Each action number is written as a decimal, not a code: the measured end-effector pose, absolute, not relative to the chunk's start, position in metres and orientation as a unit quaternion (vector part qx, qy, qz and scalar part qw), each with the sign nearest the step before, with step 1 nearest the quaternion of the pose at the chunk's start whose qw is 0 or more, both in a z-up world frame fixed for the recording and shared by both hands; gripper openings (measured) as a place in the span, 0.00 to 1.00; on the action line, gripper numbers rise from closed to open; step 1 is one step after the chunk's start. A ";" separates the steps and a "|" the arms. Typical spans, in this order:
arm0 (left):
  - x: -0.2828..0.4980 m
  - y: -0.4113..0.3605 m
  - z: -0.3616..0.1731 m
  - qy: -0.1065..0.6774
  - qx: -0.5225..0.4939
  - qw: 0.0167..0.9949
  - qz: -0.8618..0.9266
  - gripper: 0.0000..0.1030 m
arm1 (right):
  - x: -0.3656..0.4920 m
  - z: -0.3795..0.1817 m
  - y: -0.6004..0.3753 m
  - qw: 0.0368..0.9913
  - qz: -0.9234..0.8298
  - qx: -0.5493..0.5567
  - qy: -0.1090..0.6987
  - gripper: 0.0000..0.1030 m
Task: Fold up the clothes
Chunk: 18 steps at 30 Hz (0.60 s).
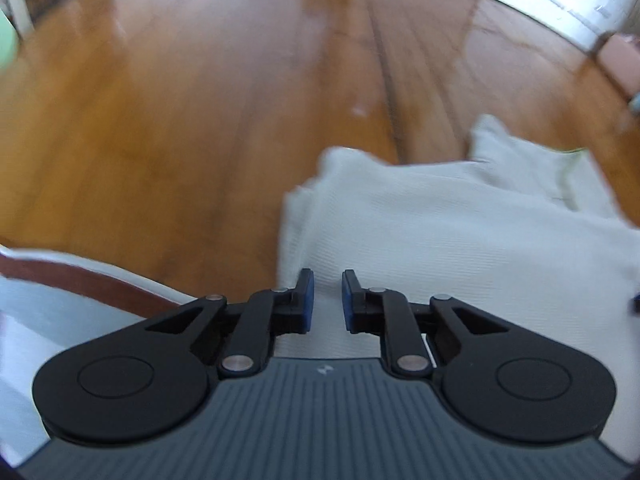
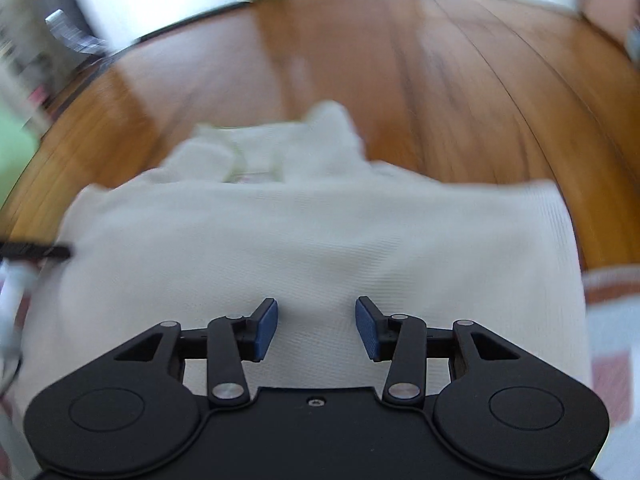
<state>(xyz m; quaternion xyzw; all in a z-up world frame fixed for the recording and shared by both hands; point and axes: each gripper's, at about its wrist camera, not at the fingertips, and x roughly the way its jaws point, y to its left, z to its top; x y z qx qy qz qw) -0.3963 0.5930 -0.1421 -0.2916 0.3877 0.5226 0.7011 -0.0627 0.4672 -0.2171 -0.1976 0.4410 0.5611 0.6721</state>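
Garment under inspection: I see a white ribbed knit cloth (image 2: 320, 232) lying partly folded on the brown wooden floor (image 1: 180, 120), its bunched collar end toward the far side. My left hand-held gripper (image 1: 326, 300) hangs over the cloth's left edge, jaws a narrow gap apart, nothing pinched. My right hand-held gripper (image 2: 316, 328) sits above the cloth's near portion, blue pads (image 2: 267, 330) spread wide, nothing between them. Both views are blurred.

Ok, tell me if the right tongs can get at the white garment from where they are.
Probably yes: the right tongs stand open right over the white garment, with nothing between them and the cloth.
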 end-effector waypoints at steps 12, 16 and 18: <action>-0.415 0.524 -0.123 0.434 -0.270 0.730 0.453 0.27 | -0.100 -0.195 0.390 0.649 0.611 -0.255 0.374 0.54; -0.422 0.490 -0.110 0.468 -0.197 0.729 0.458 0.43 | -0.101 -0.214 0.353 0.663 0.570 -0.300 0.382 0.54; -0.426 0.481 -0.111 0.477 -0.207 0.720 0.459 0.44 | -0.096 -0.218 0.337 0.673 0.552 -0.317 0.376 0.56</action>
